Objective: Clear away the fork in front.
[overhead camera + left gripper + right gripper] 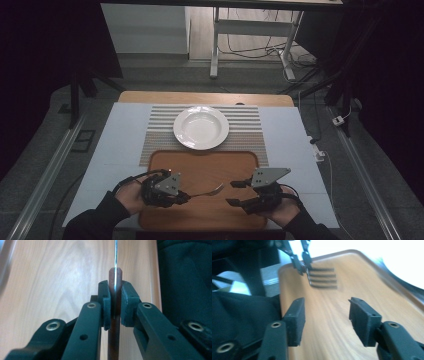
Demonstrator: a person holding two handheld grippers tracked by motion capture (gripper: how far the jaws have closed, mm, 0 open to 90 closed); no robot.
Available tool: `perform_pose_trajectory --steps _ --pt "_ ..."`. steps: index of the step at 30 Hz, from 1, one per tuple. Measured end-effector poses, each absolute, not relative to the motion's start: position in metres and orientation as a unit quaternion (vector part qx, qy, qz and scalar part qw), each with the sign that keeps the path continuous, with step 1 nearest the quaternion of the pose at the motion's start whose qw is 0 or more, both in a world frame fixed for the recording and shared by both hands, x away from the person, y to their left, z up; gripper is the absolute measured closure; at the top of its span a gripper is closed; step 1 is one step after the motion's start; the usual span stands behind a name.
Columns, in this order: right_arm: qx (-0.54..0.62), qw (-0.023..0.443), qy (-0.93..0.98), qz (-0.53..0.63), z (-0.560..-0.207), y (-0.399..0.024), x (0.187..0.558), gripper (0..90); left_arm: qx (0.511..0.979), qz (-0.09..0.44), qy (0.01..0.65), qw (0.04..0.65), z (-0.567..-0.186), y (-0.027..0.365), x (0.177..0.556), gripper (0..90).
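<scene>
A metal fork (211,190) with a brown handle (112,277) hangs level just above the wooden tray (200,162), tines pointing right. My left gripper (184,198) is shut on that handle; in the left gripper view its pads (107,302) press on both sides of it. My right gripper (232,193) stands open opposite the tines, a short way off, with nothing between its fingers. In the right gripper view the jaws (327,315) frame bare tray wood, and the fork's tines (323,277) show beyond them, blurred.
A white deep plate (201,127) sits on a striped placemat (250,130) beyond the tray. The tray lies on a pale table cover (120,150). Table legs and cables are on the floor behind the table.
</scene>
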State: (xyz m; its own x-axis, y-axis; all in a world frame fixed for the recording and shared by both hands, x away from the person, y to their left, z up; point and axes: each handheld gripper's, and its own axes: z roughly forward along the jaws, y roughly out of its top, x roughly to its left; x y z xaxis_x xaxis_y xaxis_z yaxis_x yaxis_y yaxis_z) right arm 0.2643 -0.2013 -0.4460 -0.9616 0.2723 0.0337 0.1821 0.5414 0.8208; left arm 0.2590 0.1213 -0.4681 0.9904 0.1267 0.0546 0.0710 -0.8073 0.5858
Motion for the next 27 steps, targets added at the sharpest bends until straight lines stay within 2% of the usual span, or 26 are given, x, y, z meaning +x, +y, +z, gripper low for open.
perform_pose_trajectory --steps 3,4,8,19,27 --pt "0.144 0.068 0.872 0.464 -0.445 -0.204 0.263 39.7 0.950 0.037 0.090 0.295 -0.468 0.125 0.260 80.2" --pt "0.153 0.089 0.868 0.464 -0.444 -0.208 0.261 34.4 0.950 0.036 0.099 0.294 -0.469 0.125 0.261 80.2" --pt "0.168 0.105 0.865 0.462 -0.444 -0.213 0.260 28.2 0.949 0.037 0.136 0.283 -0.471 0.128 0.261 80.3" --pt "0.243 0.124 0.855 0.442 -0.446 -0.232 0.256 12.8 0.934 0.041 0.229 0.272 -0.467 0.137 0.256 80.2" --pt "0.276 0.143 0.842 0.442 -0.447 -0.246 0.249 2.3 0.911 0.048 0.319 0.258 -0.471 0.149 0.255 80.2"
